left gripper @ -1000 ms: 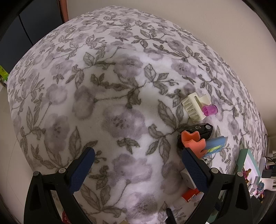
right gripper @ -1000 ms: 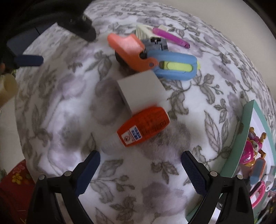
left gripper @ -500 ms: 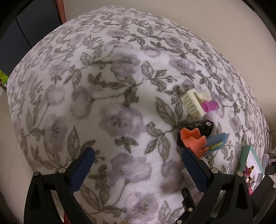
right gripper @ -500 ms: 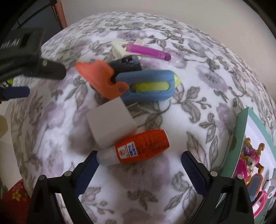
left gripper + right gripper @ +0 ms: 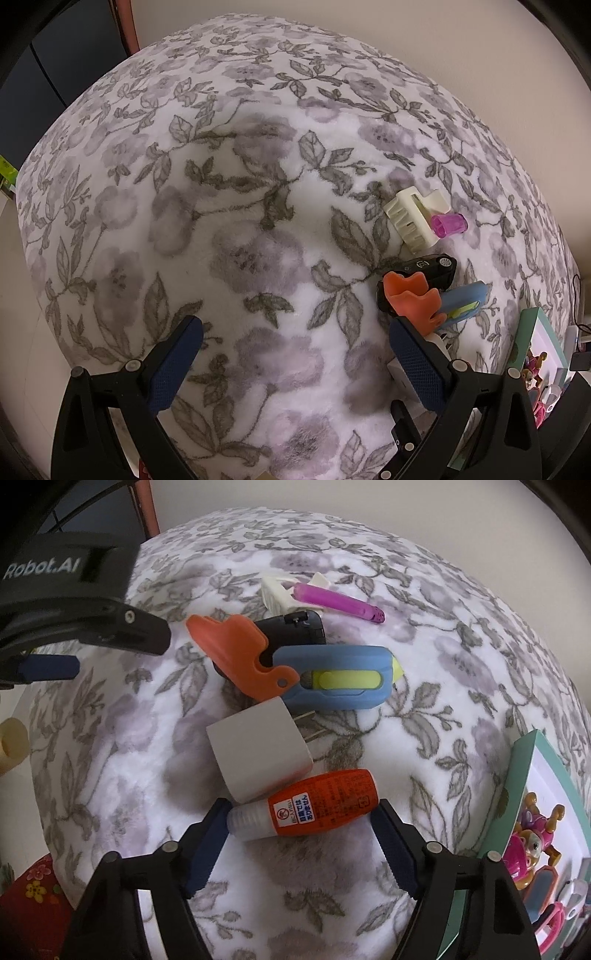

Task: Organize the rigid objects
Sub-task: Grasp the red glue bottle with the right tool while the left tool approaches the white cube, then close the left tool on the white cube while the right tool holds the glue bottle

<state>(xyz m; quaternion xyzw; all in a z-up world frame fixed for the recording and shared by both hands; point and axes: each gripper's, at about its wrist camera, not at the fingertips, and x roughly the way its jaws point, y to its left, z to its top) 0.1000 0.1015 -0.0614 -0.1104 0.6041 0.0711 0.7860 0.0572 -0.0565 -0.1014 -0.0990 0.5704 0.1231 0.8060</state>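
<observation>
An orange glue bottle [image 5: 325, 801] with a clear cap lies crosswise between the fingers of my right gripper [image 5: 301, 808]. The jaws are closing on it, with the pads right at its two ends. A white charger cube [image 5: 255, 749] leans against the bottle. Beyond it lie a blue and yellow cutter [image 5: 340, 681], an orange clip [image 5: 236, 653], a black toy car [image 5: 295, 627], a cream hair claw [image 5: 277, 594] and a magenta pen [image 5: 340, 603]. My left gripper [image 5: 294, 325] hangs open over bare blanket, left of the pile.
Everything rests on a white blanket with grey flowers [image 5: 240, 221] over a rounded cushion. A teal-framed toy box [image 5: 524, 775] stands at the right edge. The left gripper's body [image 5: 74, 590] fills the upper left of the right wrist view. A wall runs behind.
My right gripper has moved forward over the pile until the orange bottle sits between its fingers, and its jaws have narrowed. The left gripper has stayed put.
</observation>
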